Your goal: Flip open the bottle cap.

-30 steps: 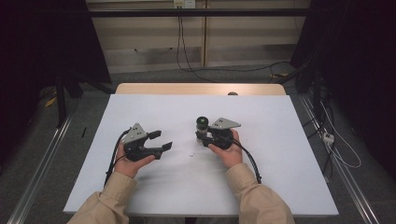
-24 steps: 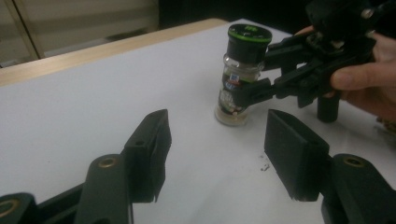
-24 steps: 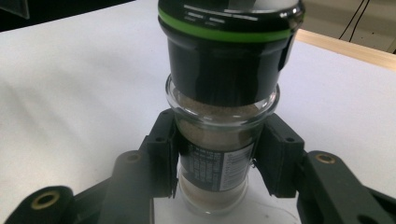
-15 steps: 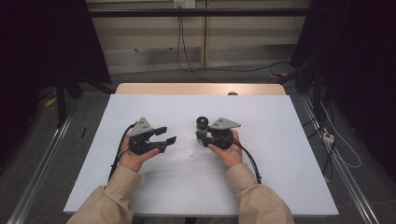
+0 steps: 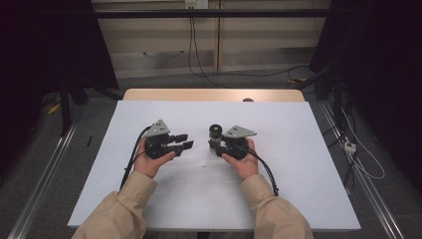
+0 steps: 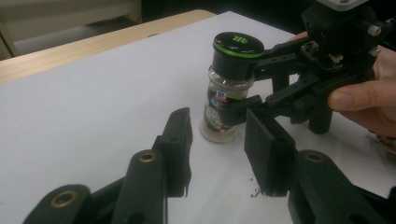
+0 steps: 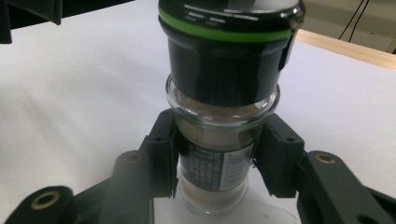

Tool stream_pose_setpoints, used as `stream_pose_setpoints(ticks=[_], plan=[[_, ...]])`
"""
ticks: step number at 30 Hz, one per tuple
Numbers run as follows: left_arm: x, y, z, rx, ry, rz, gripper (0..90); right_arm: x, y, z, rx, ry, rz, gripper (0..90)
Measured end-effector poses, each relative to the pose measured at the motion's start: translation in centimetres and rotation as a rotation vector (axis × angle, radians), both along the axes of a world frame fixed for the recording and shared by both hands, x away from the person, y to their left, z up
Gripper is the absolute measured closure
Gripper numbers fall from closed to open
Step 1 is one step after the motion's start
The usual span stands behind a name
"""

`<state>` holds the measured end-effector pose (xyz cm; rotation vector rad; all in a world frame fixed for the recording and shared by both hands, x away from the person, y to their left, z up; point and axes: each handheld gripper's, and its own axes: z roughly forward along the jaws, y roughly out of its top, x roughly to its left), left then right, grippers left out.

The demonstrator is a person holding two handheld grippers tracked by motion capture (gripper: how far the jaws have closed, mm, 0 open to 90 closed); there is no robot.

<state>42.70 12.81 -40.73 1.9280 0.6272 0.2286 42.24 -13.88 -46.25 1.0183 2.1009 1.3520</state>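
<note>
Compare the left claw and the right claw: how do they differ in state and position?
The left claw is open with nothing between its black jaws, while the right claw is shut on the glass spice jar with the black, green-ringed cap. The left claw sits short of the jar; the right claw grips its labelled body. Both are hand-held over the white table.

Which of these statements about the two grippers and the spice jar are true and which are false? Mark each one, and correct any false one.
1. The right gripper is clamped on the spice jar. True.
2. The jar lies on its side. False: it stands upright on the white table.
3. The left gripper is open and holds nothing. True.
4. The jar's cap is red. False: black with a green ring.
</note>
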Motion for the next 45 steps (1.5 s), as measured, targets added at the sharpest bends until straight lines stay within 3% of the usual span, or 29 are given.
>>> stream_pose_setpoints(ticks=[2, 14, 27, 35, 45], plan=[[0.2, -0.2, 0.1, -0.012, 0.006, -0.003, 63.5, 0.0, 0.0, 0.0, -0.001, 0.000, 0.000, 54.2], [1.2, -1.0, 0.3, 0.010, 0.016, -0.001, 73.1, 0.0, 0.0, 0.0, -0.001, 0.001, 0.000, 54.2], [1.9, -2.5, 0.5, 0.034, 0.038, -0.058, 89.7, 0.0, 0.0, 0.0, -0.001, 0.000, 0.000, 54.2], [2.3, -3.4, 0.5, 0.062, 0.039, -0.069, 90.0, 0.0, 0.0, 0.0, -0.001, 0.001, 0.000, 54.2], [2.9, -4.2, 0.2, 0.058, 0.051, -0.068, 90.0, 0.0, 0.0, 0.0, 0.000, 0.002, 0.000, 54.2]])
